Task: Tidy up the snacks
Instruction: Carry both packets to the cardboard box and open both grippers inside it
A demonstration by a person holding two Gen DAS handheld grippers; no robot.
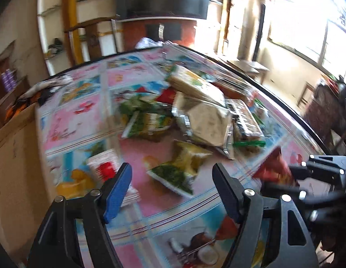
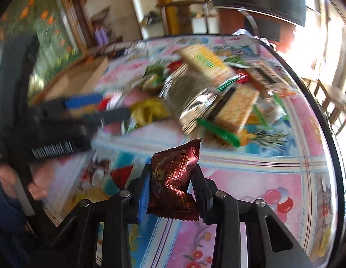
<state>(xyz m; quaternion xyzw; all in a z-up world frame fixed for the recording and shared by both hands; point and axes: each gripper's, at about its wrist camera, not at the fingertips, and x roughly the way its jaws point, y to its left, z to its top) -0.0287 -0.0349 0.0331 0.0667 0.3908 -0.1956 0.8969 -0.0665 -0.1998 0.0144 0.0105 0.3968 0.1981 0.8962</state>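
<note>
A heap of snack packets (image 1: pixel 202 111) lies mid-table, with cracker packs, silver wrappers and green bags. In the left wrist view my left gripper (image 1: pixel 170 166) hangs open above the tablecloth. A green and yellow packet (image 1: pixel 182 167) lies on the cloth below the gap, untouched. A white and red packet (image 1: pixel 103 165) sits by the left finger. My right gripper (image 2: pixel 172 167) is shut on a dark red snack packet (image 2: pixel 175 178), lifted off the table. That packet (image 1: pixel 273 169) and the right gripper (image 1: pixel 293 176) also show at the left wrist view's right side. In the right wrist view, the left gripper (image 2: pixel 106 108) shows at the left.
An open cardboard box (image 1: pixel 14 156) stands at the table's left edge, also seen as the box (image 2: pixel 79 78). The round table (image 2: pixel 273 174) wears a pink and blue patterned cloth under plastic. A person's hand (image 2: pixel 39 185) holds the left gripper. Chairs stand beyond the right rim.
</note>
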